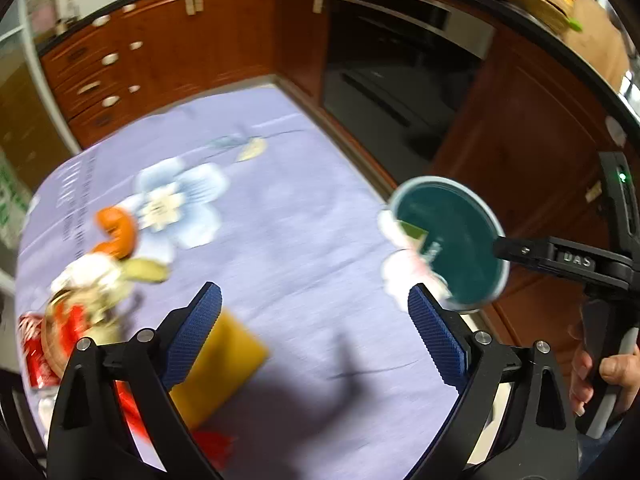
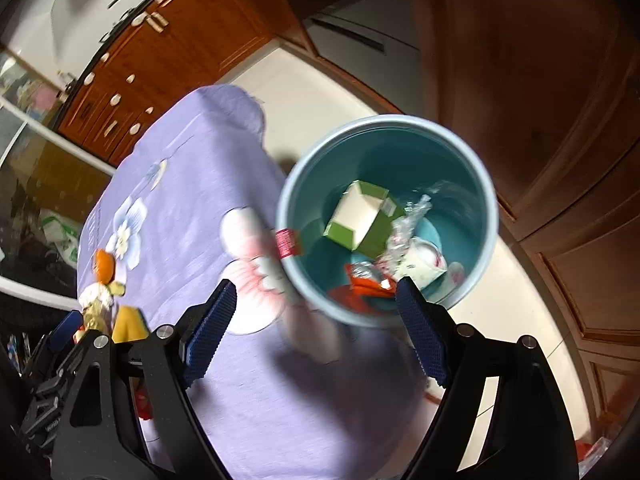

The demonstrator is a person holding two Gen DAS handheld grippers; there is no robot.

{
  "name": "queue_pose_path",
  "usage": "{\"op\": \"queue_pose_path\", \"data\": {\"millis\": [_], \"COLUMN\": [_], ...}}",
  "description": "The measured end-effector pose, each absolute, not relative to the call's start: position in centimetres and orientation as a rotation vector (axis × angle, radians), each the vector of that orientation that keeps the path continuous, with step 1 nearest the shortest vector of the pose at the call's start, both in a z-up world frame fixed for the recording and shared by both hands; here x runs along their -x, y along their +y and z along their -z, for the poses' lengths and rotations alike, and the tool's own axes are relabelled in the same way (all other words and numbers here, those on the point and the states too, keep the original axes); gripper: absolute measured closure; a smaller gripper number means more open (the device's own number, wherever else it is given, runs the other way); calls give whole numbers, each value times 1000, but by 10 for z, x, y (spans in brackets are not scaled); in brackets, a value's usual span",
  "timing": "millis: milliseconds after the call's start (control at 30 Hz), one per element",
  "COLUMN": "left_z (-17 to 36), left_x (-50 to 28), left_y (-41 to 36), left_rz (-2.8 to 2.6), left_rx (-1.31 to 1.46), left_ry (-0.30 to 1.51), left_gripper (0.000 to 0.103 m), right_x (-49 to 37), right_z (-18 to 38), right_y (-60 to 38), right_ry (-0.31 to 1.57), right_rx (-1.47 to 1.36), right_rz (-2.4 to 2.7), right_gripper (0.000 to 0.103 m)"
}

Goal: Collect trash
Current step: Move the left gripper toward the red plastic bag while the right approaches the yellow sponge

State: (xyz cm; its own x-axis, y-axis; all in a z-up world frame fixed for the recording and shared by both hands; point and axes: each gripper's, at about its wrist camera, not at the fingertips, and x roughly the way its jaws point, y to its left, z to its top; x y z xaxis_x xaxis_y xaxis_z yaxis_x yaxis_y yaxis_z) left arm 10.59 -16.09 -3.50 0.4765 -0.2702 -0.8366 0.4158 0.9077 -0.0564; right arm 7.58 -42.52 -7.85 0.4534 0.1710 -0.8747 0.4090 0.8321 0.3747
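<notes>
The teal bin (image 2: 386, 216) is standing on the floor just beside the lilac-clothed bench (image 2: 192, 184); only the right wrist view is showing the green carton (image 2: 362, 220) and wrappers lying inside. Both the right gripper (image 2: 316, 330) and left gripper (image 1: 314, 336) are hanging with fingers spread, holding nothing.
</notes>
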Motion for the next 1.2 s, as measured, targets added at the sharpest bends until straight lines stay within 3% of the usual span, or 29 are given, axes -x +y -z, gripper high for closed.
{"op": "queue_pose_path", "data": {"millis": [400, 1200], "left_z": [46, 100], "left_x": [-94, -52], "left_y": [-44, 79], "left_rz": [191, 114], "left_rx": [-76, 45], "left_ry": [988, 1093], "left_gripper": [8, 8], "right_x": [-82, -107], "right_z": [69, 86], "right_y": [-338, -190], "right_ry": [1144, 1293], "right_rx": [-509, -307], "right_rz": [40, -137], "right_gripper": [25, 25]}}
